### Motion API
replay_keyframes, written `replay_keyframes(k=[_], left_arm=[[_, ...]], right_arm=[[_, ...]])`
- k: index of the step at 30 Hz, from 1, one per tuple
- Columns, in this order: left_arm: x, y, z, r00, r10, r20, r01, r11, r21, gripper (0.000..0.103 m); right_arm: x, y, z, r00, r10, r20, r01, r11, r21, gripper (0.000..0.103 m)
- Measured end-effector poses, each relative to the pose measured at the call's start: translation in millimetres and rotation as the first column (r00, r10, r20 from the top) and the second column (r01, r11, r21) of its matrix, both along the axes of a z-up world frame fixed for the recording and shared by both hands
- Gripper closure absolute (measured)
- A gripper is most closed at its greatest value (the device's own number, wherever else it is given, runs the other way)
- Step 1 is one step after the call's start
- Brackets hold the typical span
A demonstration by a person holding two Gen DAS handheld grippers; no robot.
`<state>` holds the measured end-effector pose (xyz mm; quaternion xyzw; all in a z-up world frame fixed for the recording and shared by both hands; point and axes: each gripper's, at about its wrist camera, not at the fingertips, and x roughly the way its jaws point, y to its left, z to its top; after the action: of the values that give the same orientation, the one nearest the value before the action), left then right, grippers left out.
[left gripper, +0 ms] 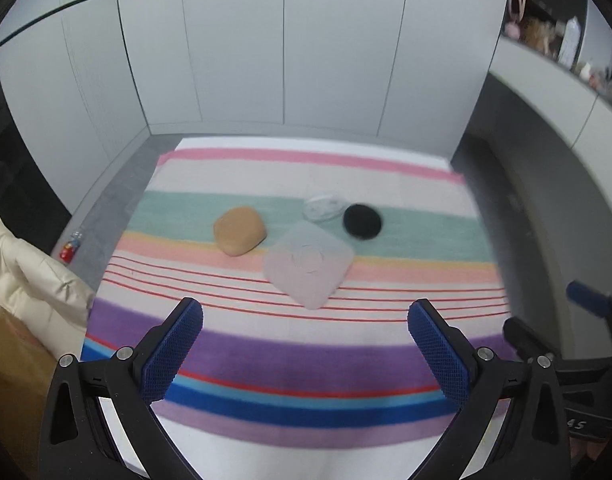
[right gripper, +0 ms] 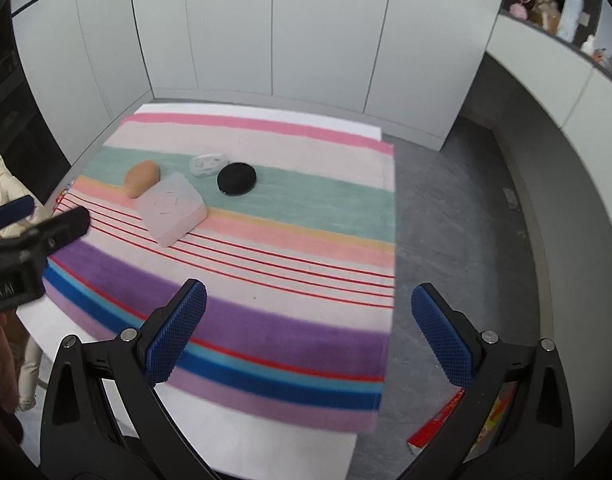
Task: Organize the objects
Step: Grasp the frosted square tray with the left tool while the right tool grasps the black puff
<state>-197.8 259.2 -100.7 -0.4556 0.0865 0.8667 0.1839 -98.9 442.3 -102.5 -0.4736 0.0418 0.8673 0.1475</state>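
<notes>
On a striped cloth [left gripper: 290, 352] [right gripper: 298, 264] lie a tan rounded pad [left gripper: 239, 230] [right gripper: 142, 178], a translucent square box [left gripper: 308, 265] [right gripper: 172, 209], a clear round lid or dish [left gripper: 323, 208] [right gripper: 207, 164] and a black round disc [left gripper: 362, 221] [right gripper: 237, 179]. My left gripper [left gripper: 305, 312] is open and empty, held above the cloth's near half. My right gripper [right gripper: 308, 296] is open and empty, above the cloth's right front. Each gripper shows at the edge of the other's view [left gripper: 586, 300] [right gripper: 38, 224].
White cabinet panels [left gripper: 282, 48] stand behind the table. A grey floor [right gripper: 458, 240] lies to the right, with a red packet [right gripper: 438, 428] near the front. A small can [left gripper: 68, 249] lies left of the cloth. A cream jacket [left gripper: 26, 280] is at the left.
</notes>
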Motion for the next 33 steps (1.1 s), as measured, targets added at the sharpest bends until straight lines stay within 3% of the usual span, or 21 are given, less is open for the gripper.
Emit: replay_keyframes(k=[10,16,22,24,26,33], left_arm=[[-47.0,10.4,-82.5,0.997,-0.018,0.081,0.021,0.999,-0.036,0.005],[-78.2,14.4,-117.3,0.989,-0.063,0.132,0.062,0.998,0.01,0.007],[-96.3,28.8,-122.4,0.982,-0.152,0.108,0.144,0.987,0.076,0.008],[-99.0,36.7,-123.3,0.979,-0.181,0.092,0.176,0.982,0.062,0.009],[-97.6,41.9,-122.4,0.979,-0.194,0.068,0.192,0.981,0.034,0.02],[-96.1,30.1,-120.6,0.988,-0.148,0.046,0.148,0.989,0.006,0.02]], right_arm=[[-57.5,17.0,-66.3,0.998,0.038,0.041,-0.037,0.999,-0.03,0.0],[-88.6,27.5,-102.5,0.998,0.03,0.048,-0.027,0.998,-0.056,0.0],[-114.4,33.6,-127.1,0.998,0.026,0.061,-0.022,0.997,-0.07,0.0],[-121.6,33.0,-129.6,0.998,0.032,0.056,-0.028,0.997,-0.066,0.0],[-129.3,32.0,-131.4,0.998,0.038,0.051,-0.034,0.997,-0.066,0.0],[-152.6,17.5,-135.1,0.996,0.079,0.034,-0.077,0.995,-0.063,0.001]])
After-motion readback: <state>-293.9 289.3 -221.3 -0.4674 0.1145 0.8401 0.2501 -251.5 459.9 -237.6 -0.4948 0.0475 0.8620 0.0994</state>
